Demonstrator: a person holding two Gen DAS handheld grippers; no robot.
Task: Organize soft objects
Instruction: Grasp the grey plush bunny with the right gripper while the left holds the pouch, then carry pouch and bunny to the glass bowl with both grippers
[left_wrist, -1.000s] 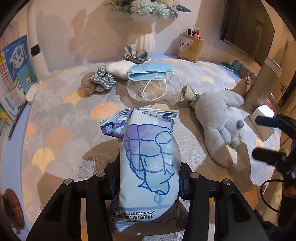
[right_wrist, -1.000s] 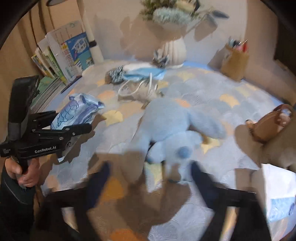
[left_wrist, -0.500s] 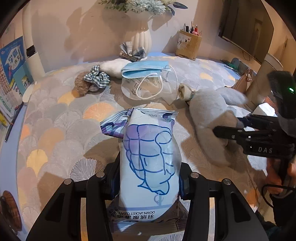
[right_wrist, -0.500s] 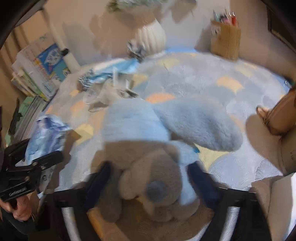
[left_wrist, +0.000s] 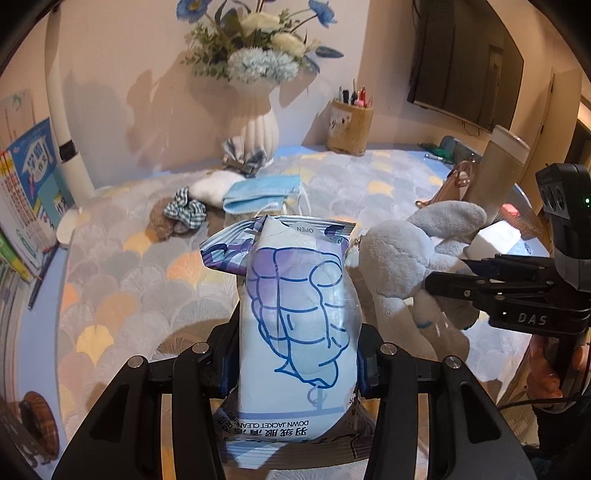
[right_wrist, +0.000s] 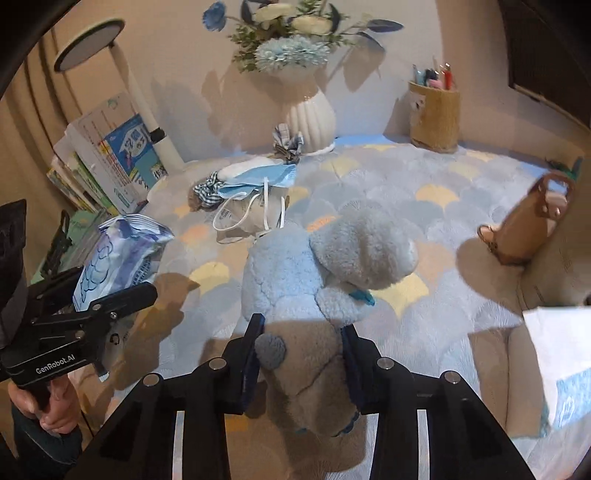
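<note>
My left gripper (left_wrist: 295, 354) is shut on a blue and white wipes pack (left_wrist: 299, 317) and holds it above the patterned tablecloth (left_wrist: 129, 288); the pack also shows in the right wrist view (right_wrist: 118, 266). My right gripper (right_wrist: 301, 350) is shut on a light blue plush toy (right_wrist: 317, 273) and holds it lifted off the cloth; the toy shows at the right in the left wrist view (left_wrist: 406, 266). A blue face mask (left_wrist: 262, 192), a checked scrunchie (left_wrist: 184, 210) and a white soft item (left_wrist: 214, 186) lie together at the back.
A white vase of flowers (left_wrist: 255, 125), a checked bow (left_wrist: 243, 158) and a pen holder (left_wrist: 349, 127) stand along the back wall. Books (left_wrist: 26, 195) stand at the left. A tan bag (right_wrist: 528, 225) and a white box (right_wrist: 557, 354) sit at the right.
My right gripper moved onto the plush toy, shut on it and lifted it off the cloth. My left gripper kept hold of the wipes pack and rose a little.
</note>
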